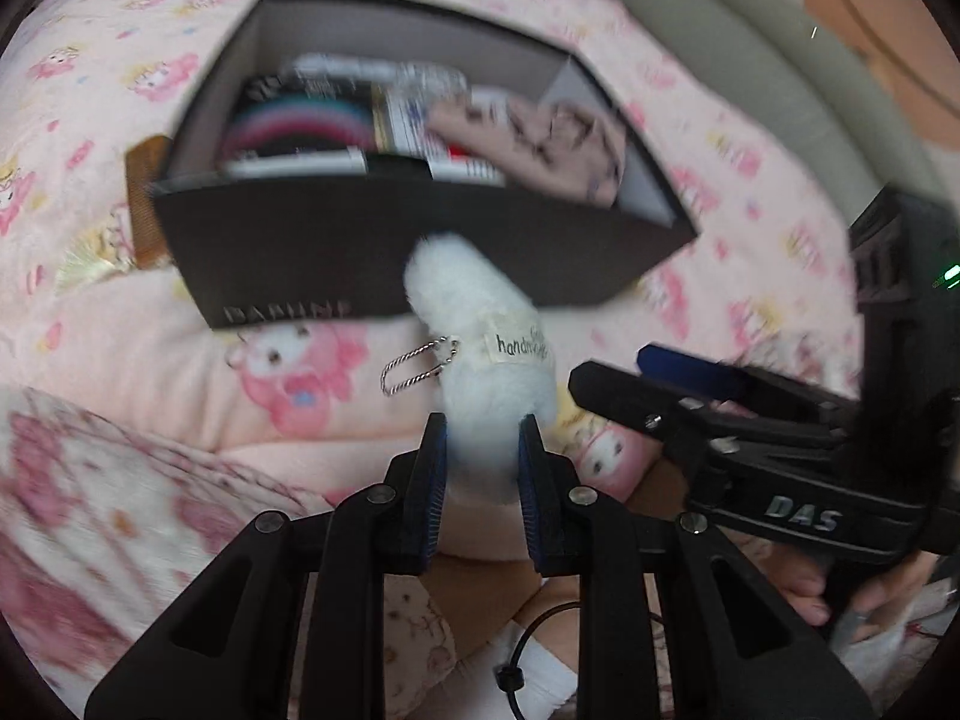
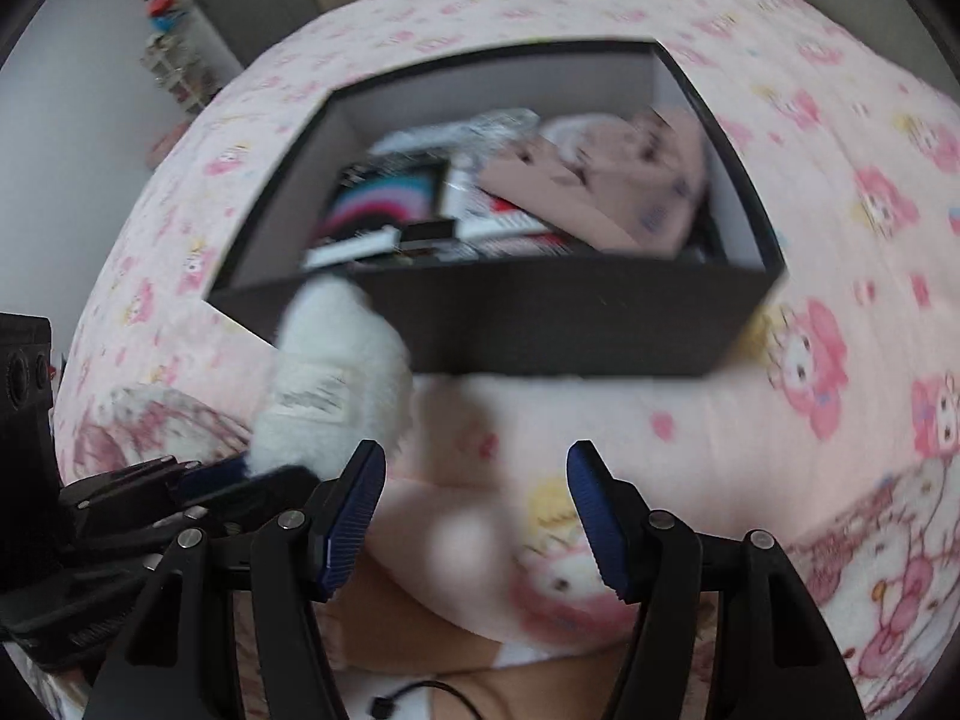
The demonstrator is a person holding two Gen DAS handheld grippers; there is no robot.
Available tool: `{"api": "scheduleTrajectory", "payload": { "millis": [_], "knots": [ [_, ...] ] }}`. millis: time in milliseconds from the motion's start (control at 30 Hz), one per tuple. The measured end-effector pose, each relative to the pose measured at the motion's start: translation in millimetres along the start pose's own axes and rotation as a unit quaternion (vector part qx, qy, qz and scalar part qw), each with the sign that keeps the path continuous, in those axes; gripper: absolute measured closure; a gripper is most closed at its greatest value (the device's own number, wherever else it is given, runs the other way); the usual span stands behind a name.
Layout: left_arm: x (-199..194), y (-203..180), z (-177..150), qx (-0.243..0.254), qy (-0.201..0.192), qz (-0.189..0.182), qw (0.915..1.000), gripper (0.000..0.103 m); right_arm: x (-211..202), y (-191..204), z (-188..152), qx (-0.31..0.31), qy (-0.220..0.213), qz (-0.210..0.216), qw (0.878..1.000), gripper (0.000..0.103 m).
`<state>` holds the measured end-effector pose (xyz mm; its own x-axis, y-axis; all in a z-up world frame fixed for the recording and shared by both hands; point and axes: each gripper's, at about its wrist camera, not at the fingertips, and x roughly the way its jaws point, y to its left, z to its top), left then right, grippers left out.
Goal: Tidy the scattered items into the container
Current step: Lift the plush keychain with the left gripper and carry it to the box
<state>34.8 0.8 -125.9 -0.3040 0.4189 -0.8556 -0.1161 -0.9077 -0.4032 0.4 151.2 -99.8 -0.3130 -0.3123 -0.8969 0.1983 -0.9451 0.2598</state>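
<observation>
The left gripper (image 1: 483, 450) clamps a white plush keychain (image 1: 480, 324), its length pointing toward the black box (image 1: 372, 252); the right gripper (image 2: 477, 501) gapes empty.

Left gripper (image 1: 483, 438) pitched steeply down, blue pads pinching something white between them. Right gripper (image 2: 477, 480) also angled down, just beside it, jaws spread wide, empty. A hand (image 1: 840, 594) grips the right tool's handle.

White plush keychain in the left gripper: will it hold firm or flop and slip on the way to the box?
The white plush keychain looks soft: the left gripper pinches only its lower end, so the upper part may sag. Fluffy pile could slip on the pads. Its metal chain dangles loose and might catch the box rim.
</observation>
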Motion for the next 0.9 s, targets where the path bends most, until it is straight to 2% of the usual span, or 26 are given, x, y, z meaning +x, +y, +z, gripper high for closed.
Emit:
{"api": "scheduleTrajectory", "payload": {
  "millis": [67,133,300,400,500,700,833,900],
  "knots": [
    [11.5,-4.1,-2.8,0.004,0.017,0.018,0.9997,0.082,3.3,-8.9,-4.7,0.005,0.002,-0.015,1.0,0.043],
    [19.0,-8.1,-4.4,0.014,0.024,0.041,0.9988,0.082,5.1,-16.5,-7.3,0.011,0.002,-0.001,1.0,0.043],
    [28.2,-9.1,-5.9,0.015,0.04,0.055,0.9976,0.082,6.4,-32.6,-10.6,0.035,-0.004,0.003,0.999,0.043],
    [27.8,-8.7,-3.0,0.008,0.04,0.044,0.9982,0.081,13.9,-34.3,-13.2,0.041,0.01,0.015,0.999,0.043],
    [28.7,-14.1,0.4,0.016,0.039,0.048,0.998,0.081,14.9,-38.7,-14.2,0.051,0.009,0.015,0.999,0.043],
    [31.9,-24.5,15.9,0.026,0.034,0.053,0.9977,0.079,-3.9,-52.5,-16.7,0.046,-0.013,-0.031,0.998,0.043],
    [41.9,-37.4,31.8,0.036,0.036,0.042,0.9978,0.077,-5.7,-53.1,-23.3,0.03,-0.005,-0.035,0.999,0.043],
    [45.8,-41.6,40.0,0.044,0.032,0.053,0.9971,0.077,-5.3,-53.5,-23.1,0.028,-0.004,-0.046,0.999,0.044]
  ]
}}
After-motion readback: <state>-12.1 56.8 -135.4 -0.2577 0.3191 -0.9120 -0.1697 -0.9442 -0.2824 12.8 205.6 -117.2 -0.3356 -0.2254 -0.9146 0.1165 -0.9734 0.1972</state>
